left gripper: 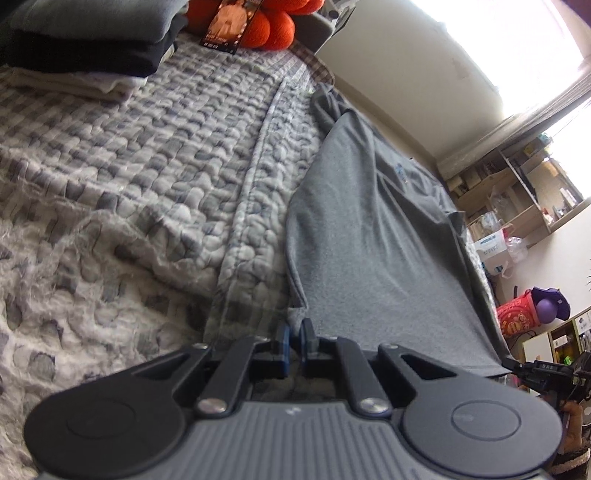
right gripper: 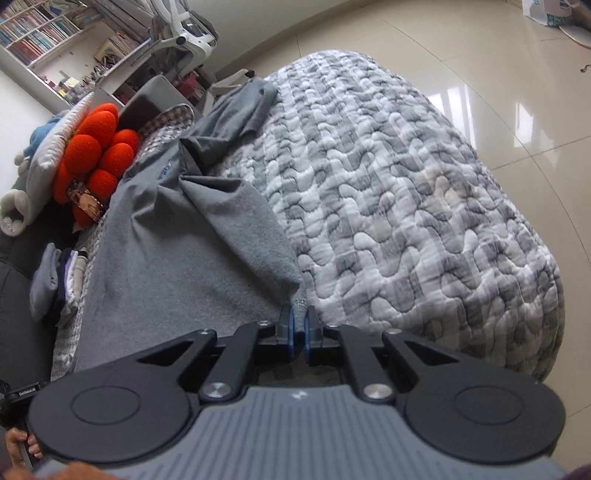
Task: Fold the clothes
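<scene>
1. Grey jersey cloth is what I am gripping with both hands: a grey T-shirt (left gripper: 369, 229) is lying stretched out along the bed (left gripper: 147, 155), on top of the quilted grey-and-white checked bedspread (right gripper: 406, 184).
2. At the far left of the left wrist view, a stack of folded clothes (left gripper: 85, 44) is sitting on the bedspread, with grey on top, black beneath and pale pieces at the bottom.
3. Just right of that stack, an orange plush cushion (left gripper: 273, 26) is resting at the head of the bed, with a printed card leaning against it.
4. My left gripper (left gripper: 294, 338) is clenching the near left corner of the shirt's hem, its blue-padded fingers (left gripper: 283, 339) pressing together on the cloth.
5. Right of the shirt in this view, a pale wall and shelves (left gripper: 517, 192) are showing beside a bright window.
6. At the bottom right edge, part of my other gripper is poking into the frame.
7. In the right wrist view, the orange cushion (right gripper: 99, 155) is sitting at the left, and the shirt (right gripper: 177, 258) is running from it toward me, with a sleeve (right gripper: 240, 103) lying crumpled at the far end.
8. My right gripper (right gripper: 300, 326) is pinching the near right corner of the hem, which is bunching up between its closed fingers.
9. Right of the bed, glossy floor tiles (right gripper: 498, 74) are reflecting the light.
</scene>
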A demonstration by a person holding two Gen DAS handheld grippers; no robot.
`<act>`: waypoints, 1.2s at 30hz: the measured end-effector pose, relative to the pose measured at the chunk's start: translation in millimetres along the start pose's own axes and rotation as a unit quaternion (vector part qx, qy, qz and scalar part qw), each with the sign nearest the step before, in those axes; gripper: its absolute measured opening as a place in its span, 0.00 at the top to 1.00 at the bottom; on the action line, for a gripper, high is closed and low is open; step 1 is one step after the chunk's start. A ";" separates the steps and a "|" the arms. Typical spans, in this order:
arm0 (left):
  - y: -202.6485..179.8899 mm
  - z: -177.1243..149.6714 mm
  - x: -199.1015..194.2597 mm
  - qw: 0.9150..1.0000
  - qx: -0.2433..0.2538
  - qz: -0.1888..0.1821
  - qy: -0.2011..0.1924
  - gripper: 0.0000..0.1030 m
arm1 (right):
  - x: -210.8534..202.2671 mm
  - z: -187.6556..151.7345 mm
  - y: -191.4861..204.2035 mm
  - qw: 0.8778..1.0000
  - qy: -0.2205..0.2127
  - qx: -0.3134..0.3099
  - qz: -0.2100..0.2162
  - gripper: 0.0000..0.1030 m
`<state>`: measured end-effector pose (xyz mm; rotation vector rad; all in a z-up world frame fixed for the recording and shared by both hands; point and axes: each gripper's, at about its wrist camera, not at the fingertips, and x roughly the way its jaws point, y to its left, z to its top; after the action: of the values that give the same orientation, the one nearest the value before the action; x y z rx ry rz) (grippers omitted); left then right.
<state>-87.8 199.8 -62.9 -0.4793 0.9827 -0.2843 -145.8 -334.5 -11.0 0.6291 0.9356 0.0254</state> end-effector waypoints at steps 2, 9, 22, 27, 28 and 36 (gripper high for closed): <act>1.9 0.1 4.8 1.000 0.000 0.007 0.009 0.95 | 2.2 0.8 -1.4 1.000 0.007 0.003 -0.001 0.91; -4.1 8.2 12.8 0.999 0.020 0.035 0.023 0.79 | 1.4 8.5 -5.3 1.000 0.009 0.014 -0.008 0.75; -34.6 54.5 26.9 0.997 0.058 0.056 -0.010 0.61 | 17.9 42.7 8.8 0.999 -0.008 0.001 -0.031 0.53; -56.3 76.6 42.6 0.995 0.082 0.054 -0.017 0.60 | 34.5 64.2 20.1 0.999 -0.009 -0.009 -0.035 0.53; -60.5 81.2 46.3 0.995 0.086 0.054 -0.018 0.60 | 37.7 68.8 22.6 0.999 -0.009 -0.012 -0.035 0.53; -94.3 117.5 81.9 0.992 0.118 0.042 -0.023 0.60 | 64.4 105.1 44.0 0.999 -0.013 -0.042 -0.029 0.53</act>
<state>53.7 113.0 -19.9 -0.2261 0.9094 -0.3078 -16.5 -331.9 8.9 0.5235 0.9230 0.0060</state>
